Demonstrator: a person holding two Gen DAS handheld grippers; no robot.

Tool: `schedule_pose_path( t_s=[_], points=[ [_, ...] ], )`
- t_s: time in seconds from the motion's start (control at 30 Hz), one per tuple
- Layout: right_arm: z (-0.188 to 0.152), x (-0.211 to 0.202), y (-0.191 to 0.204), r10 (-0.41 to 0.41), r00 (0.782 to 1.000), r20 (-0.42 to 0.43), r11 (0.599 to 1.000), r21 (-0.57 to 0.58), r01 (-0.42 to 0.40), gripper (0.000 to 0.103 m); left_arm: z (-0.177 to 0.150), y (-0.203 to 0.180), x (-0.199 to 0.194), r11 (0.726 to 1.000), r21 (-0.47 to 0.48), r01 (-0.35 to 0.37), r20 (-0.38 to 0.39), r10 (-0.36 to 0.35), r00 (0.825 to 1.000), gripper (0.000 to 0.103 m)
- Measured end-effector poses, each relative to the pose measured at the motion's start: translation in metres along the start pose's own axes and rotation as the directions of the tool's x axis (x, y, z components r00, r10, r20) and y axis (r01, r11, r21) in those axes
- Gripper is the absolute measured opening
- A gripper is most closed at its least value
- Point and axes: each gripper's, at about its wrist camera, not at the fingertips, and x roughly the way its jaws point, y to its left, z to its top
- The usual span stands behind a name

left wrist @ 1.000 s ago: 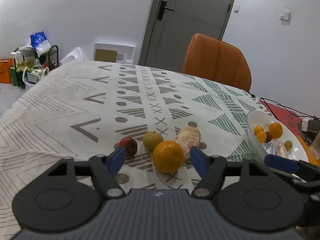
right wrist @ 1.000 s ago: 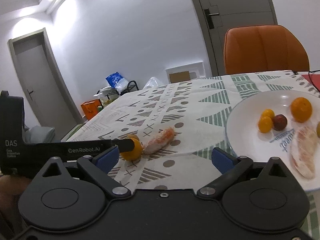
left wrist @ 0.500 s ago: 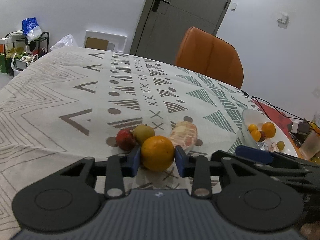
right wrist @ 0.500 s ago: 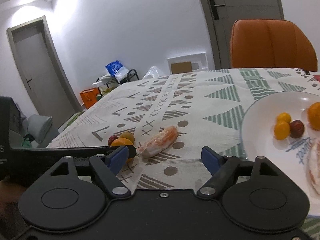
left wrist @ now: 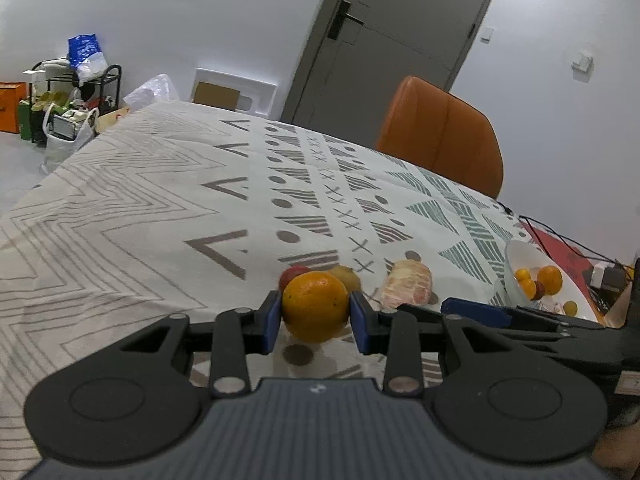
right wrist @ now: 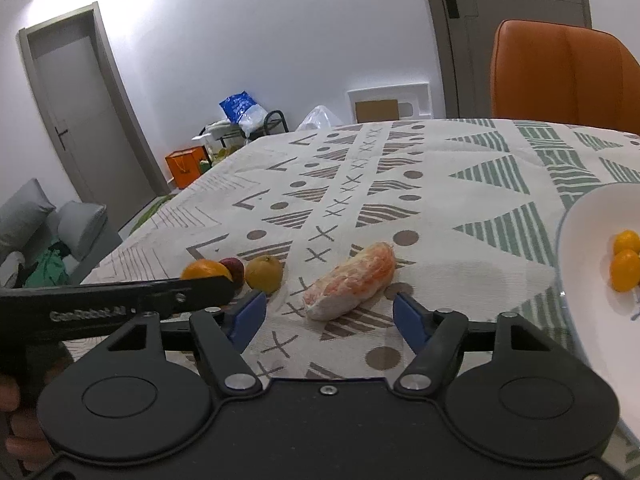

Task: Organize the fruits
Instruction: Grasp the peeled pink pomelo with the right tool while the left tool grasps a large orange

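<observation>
Since a second ago our left gripper [left wrist: 316,316] went from open around the orange [left wrist: 315,306] to clamped on it, fruit apparently lifted just off the tablecloth [left wrist: 140,208]. Our right gripper [right wrist: 328,316] slid left; jaws apart, now lined up on the peeled pomelo piece [right wrist: 350,280]. Step in hand: carrying the orange. Next, we think, swing it right to the white plate [left wrist: 516,256], clear of the right tool, and release there.

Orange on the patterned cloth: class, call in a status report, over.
Left gripper shut on orange. Right gripper open, facing peeled segment. Red fruit and yellow fruit close behind orange. White plate to the right.
</observation>
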Motion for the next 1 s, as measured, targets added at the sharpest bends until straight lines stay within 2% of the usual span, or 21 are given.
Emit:
schedule_pose_path(
  t_s=[0.47, 1.0],
  points=[
    [0.010, 0.022, 0.011, -0.027, 1.000, -0.010, 0.999, -0.038, 0.026, 0.068, 0.004, 0.036, -0.011, 0.996, -0.060, -0.061, 0.024, 0.063, 0.998, 0.035],
    [0.014, 0.037, 0.023, -0.075, 0.997, 0.001, 0.990, -0.123, 0.074, 0.068, 0.002, 0.041, -0.016, 0.994, -0.070, -0.079, 0.035, 0.082, 0.996, 0.035]
  ],
)
